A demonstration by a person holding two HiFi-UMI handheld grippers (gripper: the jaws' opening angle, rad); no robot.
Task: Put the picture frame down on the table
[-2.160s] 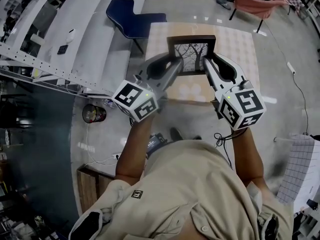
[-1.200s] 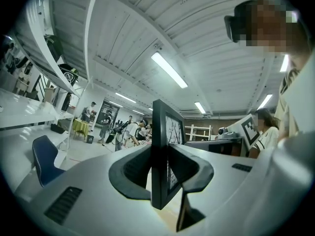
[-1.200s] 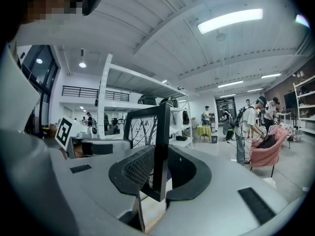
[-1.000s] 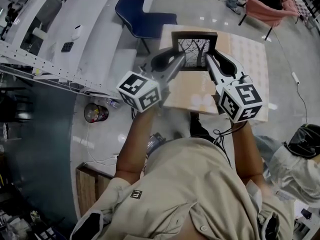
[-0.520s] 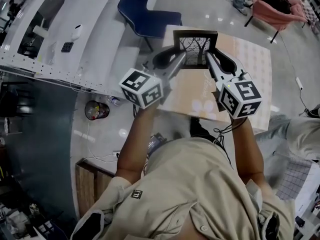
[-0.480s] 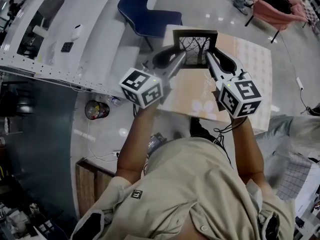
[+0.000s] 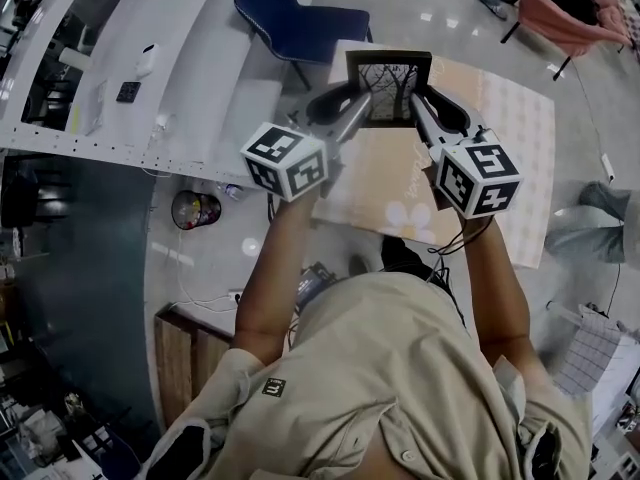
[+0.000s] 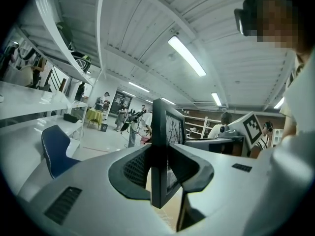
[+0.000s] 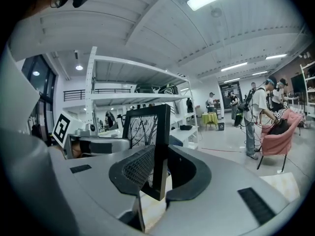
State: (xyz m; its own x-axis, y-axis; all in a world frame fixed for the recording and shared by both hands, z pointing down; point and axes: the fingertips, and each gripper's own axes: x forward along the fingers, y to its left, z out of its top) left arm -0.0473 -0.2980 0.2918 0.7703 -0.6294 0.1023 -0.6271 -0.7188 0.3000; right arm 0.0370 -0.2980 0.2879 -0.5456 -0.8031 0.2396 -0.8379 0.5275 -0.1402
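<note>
A black picture frame (image 7: 388, 86) with a bare-tree print hangs upright above the light wooden table (image 7: 500, 158). My left gripper (image 7: 356, 108) is shut on the frame's left edge (image 8: 158, 151). My right gripper (image 7: 416, 106) is shut on its right edge (image 9: 161, 146). In each gripper view the frame's side bar stands pinched between the two grey jaws, with the print facing the other gripper. The frame's bottom edge is hidden behind the jaws in the head view, so I cannot tell how far it is from the tabletop.
A blue chair (image 7: 290, 13) stands beyond the table's left corner. White shelving (image 7: 130, 78) runs along the left. A pink armchair (image 9: 278, 136) and several people stand in the room behind. A bin (image 7: 194, 209) sits on the floor by the table.
Both grippers have carried the frame forward and lower over the table. The table now fills more of the view under the frame. The grip on both edges is unchanged.
</note>
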